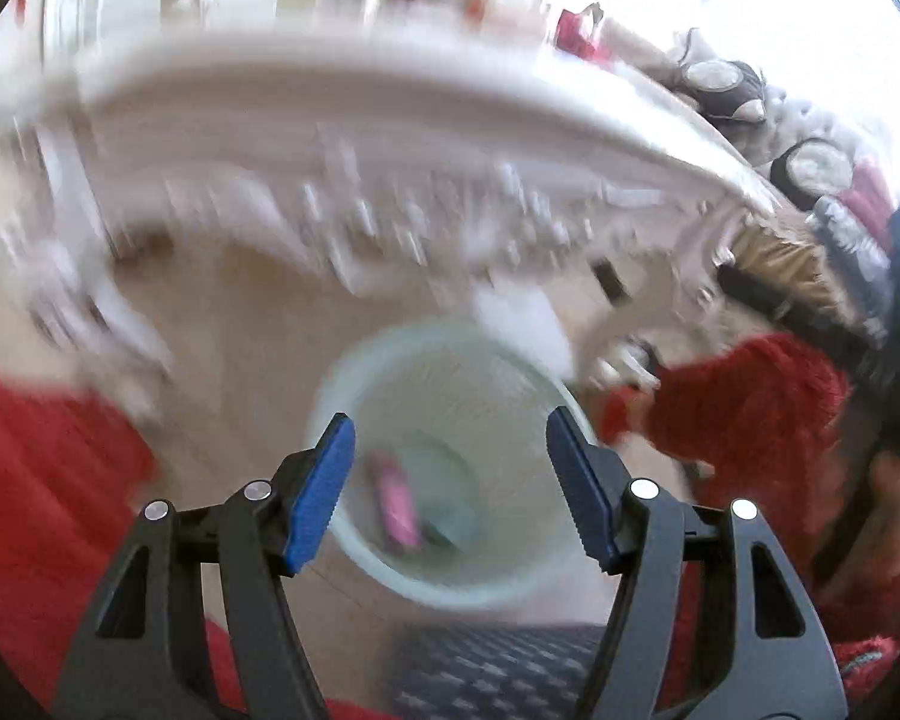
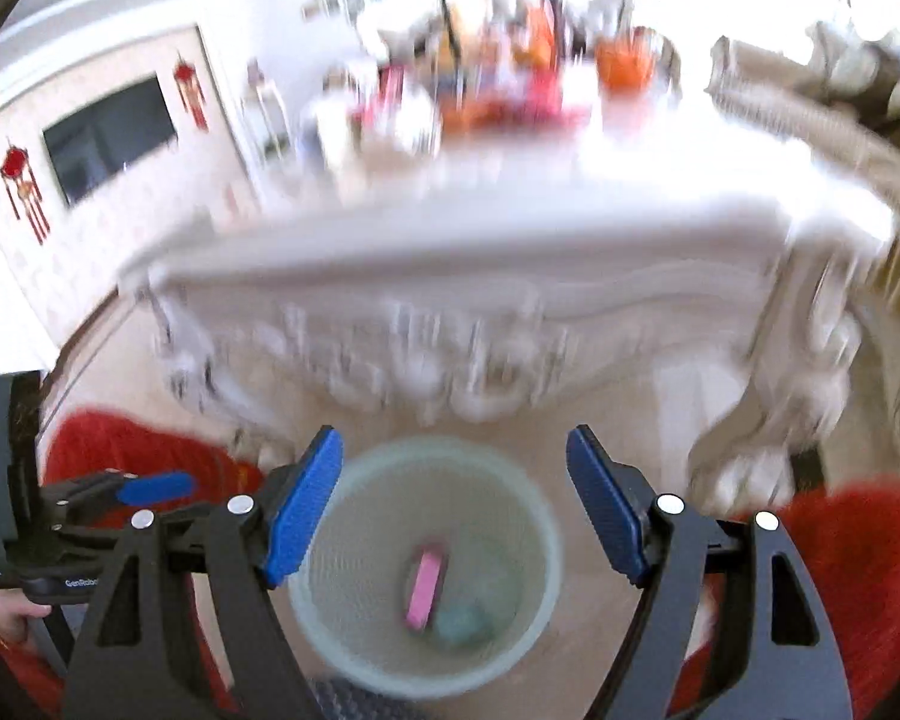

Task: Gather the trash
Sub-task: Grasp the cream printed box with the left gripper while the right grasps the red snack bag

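While both views smear with motion, the left tool (image 1: 450, 492) and right tool (image 2: 453, 510) gape wide and empty above one mesh bin (image 2: 330, 546) on the floor, holding one pink wrapper (image 2: 424, 591) and, seemingly, one teal scrap (image 2: 465, 624). Swinging blind risks toppling it. Beyond stands one ornate white counter (image 2: 510, 252).

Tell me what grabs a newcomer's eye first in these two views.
A pale green mesh wastebasket sits on the floor below both open claws, left claw and right claw, with a pink flat wrapper lying in its bottom. Behind it stands an ornate white carved table, and red fuzzy fabric flanks the basket.
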Available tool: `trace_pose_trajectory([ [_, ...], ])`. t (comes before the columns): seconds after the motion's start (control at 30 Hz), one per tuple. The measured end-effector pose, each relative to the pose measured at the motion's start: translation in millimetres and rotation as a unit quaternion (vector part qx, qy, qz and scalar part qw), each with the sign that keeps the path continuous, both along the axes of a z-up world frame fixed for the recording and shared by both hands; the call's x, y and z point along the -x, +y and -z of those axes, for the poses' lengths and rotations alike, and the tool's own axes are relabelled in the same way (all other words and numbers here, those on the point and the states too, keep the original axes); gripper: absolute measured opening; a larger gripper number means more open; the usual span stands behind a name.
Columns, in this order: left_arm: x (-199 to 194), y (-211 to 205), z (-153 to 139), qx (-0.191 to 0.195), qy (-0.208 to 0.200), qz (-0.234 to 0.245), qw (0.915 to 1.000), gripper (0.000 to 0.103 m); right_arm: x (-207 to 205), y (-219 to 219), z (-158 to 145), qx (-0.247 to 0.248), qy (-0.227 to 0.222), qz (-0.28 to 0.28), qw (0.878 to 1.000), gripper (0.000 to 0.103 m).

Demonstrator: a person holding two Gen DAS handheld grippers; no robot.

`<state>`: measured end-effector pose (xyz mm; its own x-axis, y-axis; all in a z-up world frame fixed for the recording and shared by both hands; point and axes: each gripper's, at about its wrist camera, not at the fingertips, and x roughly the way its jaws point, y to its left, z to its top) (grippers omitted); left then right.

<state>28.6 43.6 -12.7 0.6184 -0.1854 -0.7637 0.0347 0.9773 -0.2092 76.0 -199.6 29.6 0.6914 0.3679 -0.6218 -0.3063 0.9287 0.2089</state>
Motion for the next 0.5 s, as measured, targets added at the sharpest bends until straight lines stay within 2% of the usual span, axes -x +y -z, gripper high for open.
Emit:
trace_pose_trajectory([
  [0.03,-6,1,-23,-0.037,-0.032,0.003,0.9988,0.065,-7,-3,-12,-0.001,-0.012,0.001,1.000,0.074],
  [0.1,-22,5,-58,-0.078,-0.082,0.005,0.9936,0.065,-33,-10,-39,0.003,-0.030,0.005,1.000,0.083],
  [0.13,-34,7,-74,-0.100,-0.105,0.005,0.9894,0.069,-51,-13,-51,0.004,-0.040,0.009,0.999,0.083],
  [0.17,-51,9,-91,-0.130,-0.130,0.000,0.9830,0.080,-64,-13,-59,0.007,-0.047,0.013,0.999,0.083],
  [0.23,-85,14,-115,-0.169,-0.164,-0.019,0.9717,0.081,-100,-15,-73,0.020,-0.060,0.019,0.998,0.083],
  [0.27,-108,19,-124,-0.173,-0.167,-0.021,0.9704,0.081,-115,-12,-77,0.026,-0.059,0.018,0.998,0.083],
  [0.37,-174,35,-137,-0.132,-0.156,0.000,0.9789,0.081,-166,-8,-77,0.034,-0.035,-0.015,0.999,0.083],
  [0.43,-205,41,-135,-0.145,-0.144,-0.003,0.9789,0.081,-194,-3,-73,0.054,-0.024,-0.035,0.998,0.083],
  [0.5,-239,42,-127,-0.178,-0.127,-0.001,0.9758,0.081,-220,4,-66,0.083,-0.015,-0.053,0.995,0.083],
])
